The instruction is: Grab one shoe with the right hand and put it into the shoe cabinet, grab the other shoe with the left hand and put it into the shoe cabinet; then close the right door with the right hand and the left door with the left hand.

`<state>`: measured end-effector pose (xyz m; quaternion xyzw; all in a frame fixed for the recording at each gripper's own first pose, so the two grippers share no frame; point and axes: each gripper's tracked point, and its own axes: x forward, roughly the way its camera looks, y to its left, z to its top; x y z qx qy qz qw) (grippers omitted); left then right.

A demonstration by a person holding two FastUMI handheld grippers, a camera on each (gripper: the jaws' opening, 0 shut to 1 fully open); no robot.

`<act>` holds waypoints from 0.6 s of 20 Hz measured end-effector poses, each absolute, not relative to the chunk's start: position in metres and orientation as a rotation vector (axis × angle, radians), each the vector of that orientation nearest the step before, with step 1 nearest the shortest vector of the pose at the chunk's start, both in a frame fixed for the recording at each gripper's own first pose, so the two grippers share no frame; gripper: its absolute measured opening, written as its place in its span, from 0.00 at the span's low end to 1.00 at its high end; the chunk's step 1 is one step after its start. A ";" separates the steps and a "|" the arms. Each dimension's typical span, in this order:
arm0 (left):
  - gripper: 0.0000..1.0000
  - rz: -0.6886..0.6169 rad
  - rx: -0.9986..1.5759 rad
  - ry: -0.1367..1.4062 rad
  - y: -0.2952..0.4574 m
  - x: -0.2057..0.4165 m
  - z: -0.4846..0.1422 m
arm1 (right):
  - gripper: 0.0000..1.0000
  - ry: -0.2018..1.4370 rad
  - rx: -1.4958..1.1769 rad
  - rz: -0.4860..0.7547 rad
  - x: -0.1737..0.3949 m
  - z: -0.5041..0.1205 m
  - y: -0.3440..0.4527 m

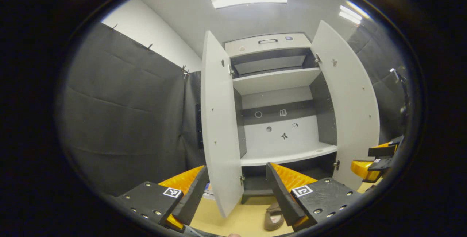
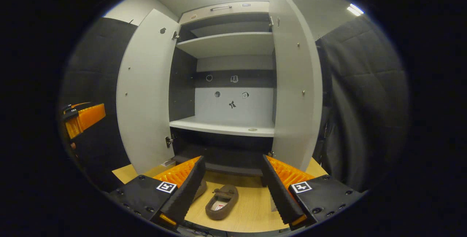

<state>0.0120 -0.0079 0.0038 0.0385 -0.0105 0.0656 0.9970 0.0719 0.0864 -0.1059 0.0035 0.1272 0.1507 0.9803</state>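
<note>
Both views look from low and near into the open shoe cabinet (image 1: 277, 120) (image 2: 226, 94).

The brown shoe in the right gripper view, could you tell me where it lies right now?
The brown shoe lies on the wooden floor before the open shoe cabinet, low in the right gripper view, between the right gripper fingers.
</note>
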 end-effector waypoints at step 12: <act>0.93 0.165 0.072 -0.016 0.034 0.043 -0.010 | 0.98 0.531 0.016 0.364 0.109 -0.221 0.144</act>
